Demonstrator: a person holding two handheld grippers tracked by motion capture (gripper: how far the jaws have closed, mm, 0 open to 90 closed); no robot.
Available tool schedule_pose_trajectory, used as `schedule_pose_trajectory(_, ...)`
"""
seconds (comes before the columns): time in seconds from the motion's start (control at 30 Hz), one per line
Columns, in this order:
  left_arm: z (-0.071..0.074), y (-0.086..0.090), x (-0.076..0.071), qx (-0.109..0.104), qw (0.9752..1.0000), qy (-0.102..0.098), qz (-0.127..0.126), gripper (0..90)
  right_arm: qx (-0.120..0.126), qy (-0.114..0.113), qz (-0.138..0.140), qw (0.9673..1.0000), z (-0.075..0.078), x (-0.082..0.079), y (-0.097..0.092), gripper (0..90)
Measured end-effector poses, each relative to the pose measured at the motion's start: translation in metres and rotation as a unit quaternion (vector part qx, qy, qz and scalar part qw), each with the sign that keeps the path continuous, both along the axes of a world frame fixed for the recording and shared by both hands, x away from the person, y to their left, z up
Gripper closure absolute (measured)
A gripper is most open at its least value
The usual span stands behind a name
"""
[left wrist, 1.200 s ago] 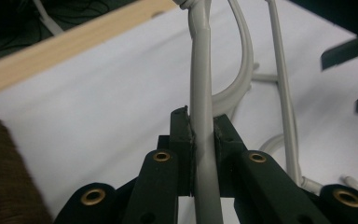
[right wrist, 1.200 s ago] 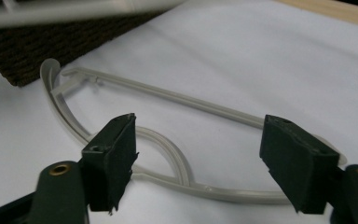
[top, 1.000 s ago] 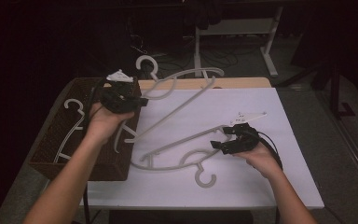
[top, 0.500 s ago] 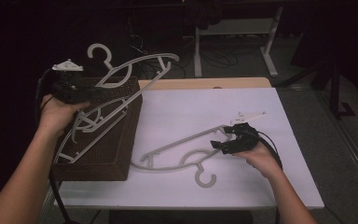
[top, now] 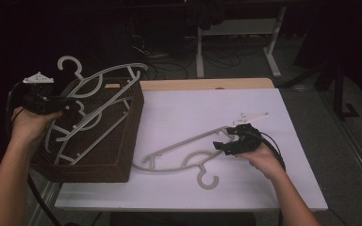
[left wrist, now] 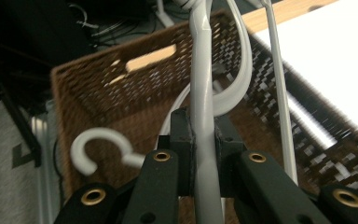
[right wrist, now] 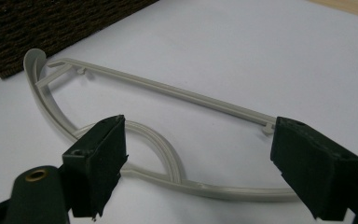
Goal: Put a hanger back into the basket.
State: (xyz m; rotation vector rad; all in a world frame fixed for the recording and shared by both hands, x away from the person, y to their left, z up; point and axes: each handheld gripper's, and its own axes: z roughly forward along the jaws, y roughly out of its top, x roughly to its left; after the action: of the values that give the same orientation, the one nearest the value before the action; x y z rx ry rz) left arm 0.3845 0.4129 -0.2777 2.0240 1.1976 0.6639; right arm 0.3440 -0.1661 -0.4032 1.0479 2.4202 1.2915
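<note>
Pale grey plastic is what we record first: the left gripper (top: 68, 104) has its jaws clamped on the arm of a hanger (top: 104, 96), held over the wicker basket (top: 128, 141) at the left edge of the white table (top: 188, 108). In the left gripper view the pads (left wrist: 182, 140) press on both sides of the hanger's bar (left wrist: 202, 107), which runs straight up between them from the bottom of the frame; its thinner crossbar passes just to the right, outside the grip. From above, this hanger tilts across the basket's open top, hook (top: 69, 63) past the far left corner. Another hook (left wrist: 93, 144) lies inside the basket, below and left of the pads. We note the right gripper (top: 225, 143) resting low over the tabletop with its jaws standing wide and nothing pinched. A second hanger (top: 184, 153) lies flat on the white surface, its hook (top: 207, 178) pointing toward the person. In the right gripper view the near end of that second hanger (right wrist: 168, 154) sits between the two fingers (right wrist: 98, 158); whether either pad touches the plastic we cannot tell. The far tip of this hanger ends just beside the basket's near corner.
</note>
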Motion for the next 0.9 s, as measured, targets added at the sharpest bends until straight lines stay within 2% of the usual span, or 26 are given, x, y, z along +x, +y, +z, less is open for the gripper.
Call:
schedule_pose_trajectory(0.17,-0.009,0.02,-0.006,0.004,0.9999,0.005,0.013,81.9,-0.002,0.0,-0.001,1.0,0.0,0.0,0.0,17.8)
schedule_pose_trajectory(0.3,-0.018,0.028,-0.008,0.007,0.9998,0.011,0.015,81.9,-0.002,0.001,-0.001,1.0,-0.001,0.001,0.001,18.0)
schedule_pose_trajectory(0.53,-0.033,0.034,-0.008,0.005,0.9997,0.021,0.012,81.9,-0.004,0.003,0.001,1.0,-0.001,0.001,0.002,18.0)
schedule_pose_trajectory(0.77,-0.043,0.031,-0.003,0.021,0.9992,0.032,0.007,81.8,-0.004,0.003,-0.001,1.0,-0.001,0.001,0.001,18.0)
schedule_pose_trajectory(0.9,-0.053,0.031,-0.002,0.021,0.9988,0.045,0.005,81.6,-0.004,0.002,-0.001,1.0,-0.001,0.001,0.001,18.0)
